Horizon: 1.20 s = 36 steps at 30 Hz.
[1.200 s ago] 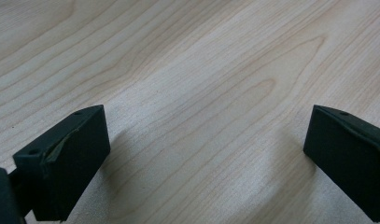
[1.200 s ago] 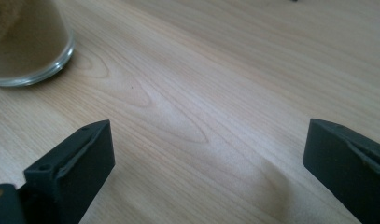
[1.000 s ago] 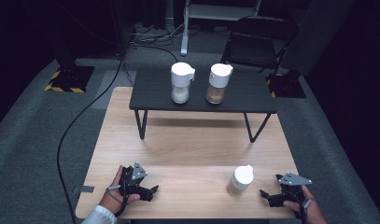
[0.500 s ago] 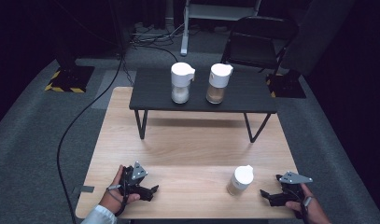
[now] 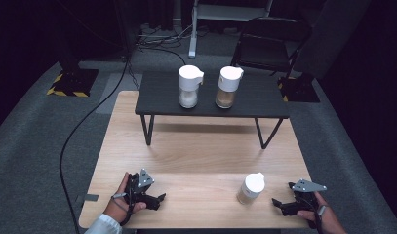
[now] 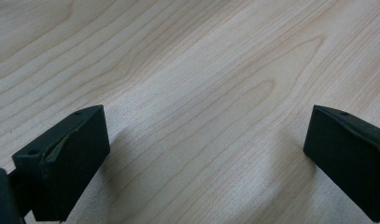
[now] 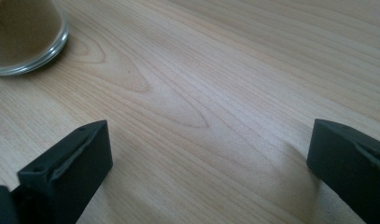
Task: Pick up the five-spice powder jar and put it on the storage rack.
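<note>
Near the wooden table's front left edge my left gripper rests in a hand, open, with bare wood between its jaws. At the front right my right gripper is open too, nothing between its jaws. A glass jar with a white lid, holding tan powder, stands just left of the right gripper; its base shows at the top left of the right gripper view. On the small black table at the back stand two more white-lidded jars, one with white contents, one with brown.
The black side table's legs stand on the far half of the wood. A black chair is behind it. A black cable runs over the grey carpet at the left. Bare wood lies between the two grippers.
</note>
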Tool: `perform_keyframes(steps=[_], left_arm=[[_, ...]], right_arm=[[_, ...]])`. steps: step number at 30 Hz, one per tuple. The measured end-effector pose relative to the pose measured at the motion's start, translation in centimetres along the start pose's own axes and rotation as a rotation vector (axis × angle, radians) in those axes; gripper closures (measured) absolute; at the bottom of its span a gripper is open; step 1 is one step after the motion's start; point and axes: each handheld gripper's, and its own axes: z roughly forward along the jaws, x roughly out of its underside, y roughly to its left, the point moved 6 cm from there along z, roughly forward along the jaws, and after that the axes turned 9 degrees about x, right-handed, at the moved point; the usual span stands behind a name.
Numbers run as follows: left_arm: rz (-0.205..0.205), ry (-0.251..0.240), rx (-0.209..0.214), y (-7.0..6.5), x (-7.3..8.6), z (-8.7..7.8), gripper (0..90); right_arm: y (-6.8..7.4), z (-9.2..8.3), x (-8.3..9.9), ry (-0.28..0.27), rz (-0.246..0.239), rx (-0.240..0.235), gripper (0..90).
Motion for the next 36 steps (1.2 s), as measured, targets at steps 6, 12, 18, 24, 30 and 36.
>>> perform_keyframes(steps=[6,12,18,24,30,36], left_arm=[[-0.003,0.001,-0.006,-0.1,0.0,0.0,0.3],[-0.003,0.001,-0.005,-0.1,0.0,0.0,0.3],[-0.003,0.001,-0.005,-0.1,0.0,0.0,0.3],[-0.003,0.001,-0.005,-0.1,0.0,0.0,0.3],[-0.003,0.001,-0.005,-0.1,0.0,0.0,0.3],[-0.003,0.001,-0.005,-0.1,0.0,0.0,0.3]], right_arm=[[-0.1,0.0,0.0,-0.002,-0.005,-0.003,0.0],[0.1,-0.2,0.1,-0.014,-0.027,0.003,1.0],[0.4,-0.5,-0.1,-0.042,-0.039,-0.024,1.1],[0.9,-1.3,-0.5,-0.09,-0.045,-0.065,1.1],[1.6,-1.9,-1.2,-0.121,-0.057,-0.089,1.1],[2.2,-2.2,-1.9,-0.142,-0.086,-0.109,0.9]])
